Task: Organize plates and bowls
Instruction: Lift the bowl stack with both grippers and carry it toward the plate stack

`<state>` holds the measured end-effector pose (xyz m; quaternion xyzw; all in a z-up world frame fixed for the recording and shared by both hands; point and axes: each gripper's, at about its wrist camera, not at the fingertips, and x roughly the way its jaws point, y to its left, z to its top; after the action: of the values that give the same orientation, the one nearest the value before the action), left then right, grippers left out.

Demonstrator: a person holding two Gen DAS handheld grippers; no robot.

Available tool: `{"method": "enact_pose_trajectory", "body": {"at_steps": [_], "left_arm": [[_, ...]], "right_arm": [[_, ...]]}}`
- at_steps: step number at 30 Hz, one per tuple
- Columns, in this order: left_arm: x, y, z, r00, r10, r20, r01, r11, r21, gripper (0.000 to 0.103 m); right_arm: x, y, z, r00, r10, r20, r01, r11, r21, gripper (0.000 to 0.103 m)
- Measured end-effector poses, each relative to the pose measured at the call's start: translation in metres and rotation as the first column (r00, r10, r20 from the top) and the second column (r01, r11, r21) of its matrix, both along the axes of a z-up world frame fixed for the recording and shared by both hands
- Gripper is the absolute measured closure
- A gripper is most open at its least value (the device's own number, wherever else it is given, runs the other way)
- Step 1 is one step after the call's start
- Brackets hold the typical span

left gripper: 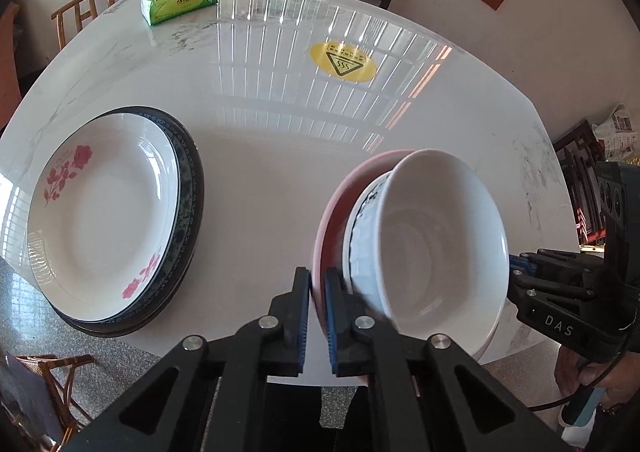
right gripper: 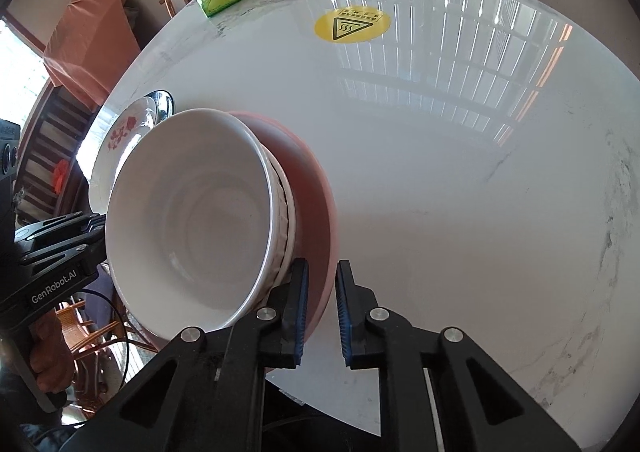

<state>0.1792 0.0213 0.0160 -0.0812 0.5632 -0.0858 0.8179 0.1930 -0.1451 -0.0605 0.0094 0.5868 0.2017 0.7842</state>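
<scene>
My left tongs (left gripper: pixel 318 316) and right tongs (right gripper: pixel 322 314) both clamp the pink round plate (left gripper: pixel 326 228), stacked white ceramic bowls (left gripper: pixel 440 244) inside, near tabletop (left gripper: pixel 280 131) edge.

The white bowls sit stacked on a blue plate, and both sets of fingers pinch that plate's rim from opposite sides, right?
Nearly. The round plate under the stacked white bowls is pink, not blue, as the right wrist view shows. Only the finger pads are blue. The left gripper and right gripper do pinch its rim from opposite sides.
</scene>
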Motion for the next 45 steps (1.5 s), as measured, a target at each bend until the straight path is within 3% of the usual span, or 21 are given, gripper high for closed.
{"method": "enact_pose_trajectory", "body": {"at_steps": [13, 45], "left_arm": [[0.008, 0.000, 0.015, 1.000, 0.006, -0.004, -0.006, 1.000, -0.014, 0.096], [-0.004, 0.038, 0.030, 0.997, 0.065, 0.034, -0.064, 0.998, -0.021, 0.096]], "right_arm": [[-0.003, -0.008, 0.009, 0.999, -0.036, -0.018, 0.037, 0.996, 0.078, 0.089], [-0.005, 0.018, 0.022, 1.000, -0.017, -0.026, 0.020, 0.992, 0.123, 0.088]]}}
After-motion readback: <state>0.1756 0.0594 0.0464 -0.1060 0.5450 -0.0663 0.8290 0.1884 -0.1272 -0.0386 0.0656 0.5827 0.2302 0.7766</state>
